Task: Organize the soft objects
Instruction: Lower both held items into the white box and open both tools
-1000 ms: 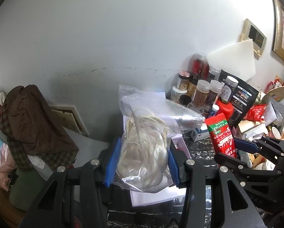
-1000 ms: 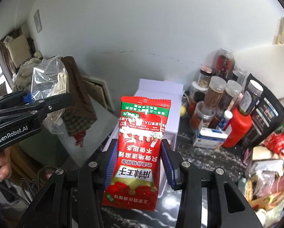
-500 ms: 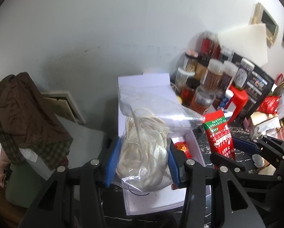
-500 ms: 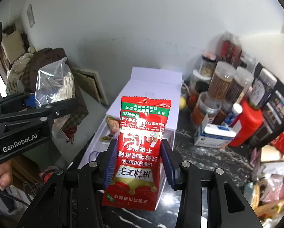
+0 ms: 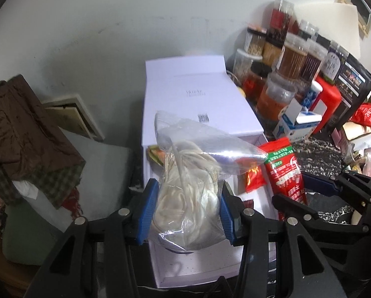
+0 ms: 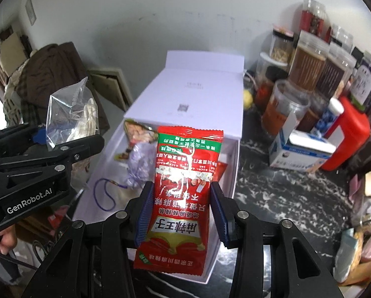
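1. While both hang over the open white box (image 6: pixel 237 149), the left claw (image 5: pixel 188 211) grips a clear bag of pale cord (image 5: pixel 187 193) – pinched between its pads.
2. Beside it, the right claw (image 6: pixel 179 211) clamps a red snack packet (image 6: pixel 183 188) – upright.

A clear plastic bag (image 5: pixel 187 198) of pale, coiled strips hangs upright between blue fingers (image 5: pixel 148 208) above the open white box (image 5: pixel 200 104). A red snack packet (image 6: pixel 183 193) with a green band, printed upside down, hangs pinched above the same box, which holds small packets and a purple cord.
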Motion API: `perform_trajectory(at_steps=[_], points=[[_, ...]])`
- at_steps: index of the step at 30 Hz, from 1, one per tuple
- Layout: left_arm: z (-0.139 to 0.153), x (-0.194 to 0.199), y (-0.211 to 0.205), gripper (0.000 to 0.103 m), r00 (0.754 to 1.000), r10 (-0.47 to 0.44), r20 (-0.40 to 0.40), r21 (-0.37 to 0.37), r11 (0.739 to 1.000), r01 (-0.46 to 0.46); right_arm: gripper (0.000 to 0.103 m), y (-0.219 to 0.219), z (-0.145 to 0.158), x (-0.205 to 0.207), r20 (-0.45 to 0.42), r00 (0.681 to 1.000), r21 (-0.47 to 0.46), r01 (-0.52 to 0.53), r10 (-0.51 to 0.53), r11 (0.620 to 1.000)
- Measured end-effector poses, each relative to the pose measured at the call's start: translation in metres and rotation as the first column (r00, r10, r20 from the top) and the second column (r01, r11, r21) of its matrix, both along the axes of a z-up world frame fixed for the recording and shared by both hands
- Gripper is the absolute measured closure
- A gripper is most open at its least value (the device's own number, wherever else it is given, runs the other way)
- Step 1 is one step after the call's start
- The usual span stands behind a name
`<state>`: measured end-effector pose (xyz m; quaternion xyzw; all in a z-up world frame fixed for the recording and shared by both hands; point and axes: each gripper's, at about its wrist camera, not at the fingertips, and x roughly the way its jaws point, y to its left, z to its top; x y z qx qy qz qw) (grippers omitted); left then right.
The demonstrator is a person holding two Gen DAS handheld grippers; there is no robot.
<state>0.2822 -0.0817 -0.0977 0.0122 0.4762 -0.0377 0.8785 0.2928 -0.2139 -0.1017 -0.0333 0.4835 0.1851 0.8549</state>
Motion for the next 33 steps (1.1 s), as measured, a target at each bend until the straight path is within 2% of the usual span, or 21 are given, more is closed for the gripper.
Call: perform_trajectory(at_steps=[6,18,21,33], points=[[-0.028,0.003,-0.003,0.057,0.999,-0.016,-0.044,0.029,0.999,0.017,0.059,0.0,-0.034,0.001,-0.055,0.998,-0.005,0.003,-0.003,1.0],[-0.073,0.007,-0.014,0.057,0.99,-0.041,-0.136,0.044,0.998,0.047,0.059,0.001,-0.078,0.003,-0.119,0.993,-0.022,0.016,-0.019,1.0],[-0.079,0.008,-0.018,0.057,0.99,-0.044,-0.135,0.085,0.995,0.056,0.059,0.0,-0.088,0.002,-0.133,0.991,-0.031,0.02,-0.024,0.999],[-0.093,0.013,-0.025,0.054,0.987,-0.04,-0.159,0.162,0.985,0.066,0.058,0.012,-0.099,0.003,-0.113,0.994,-0.053,-0.004,-0.002,0.999]])
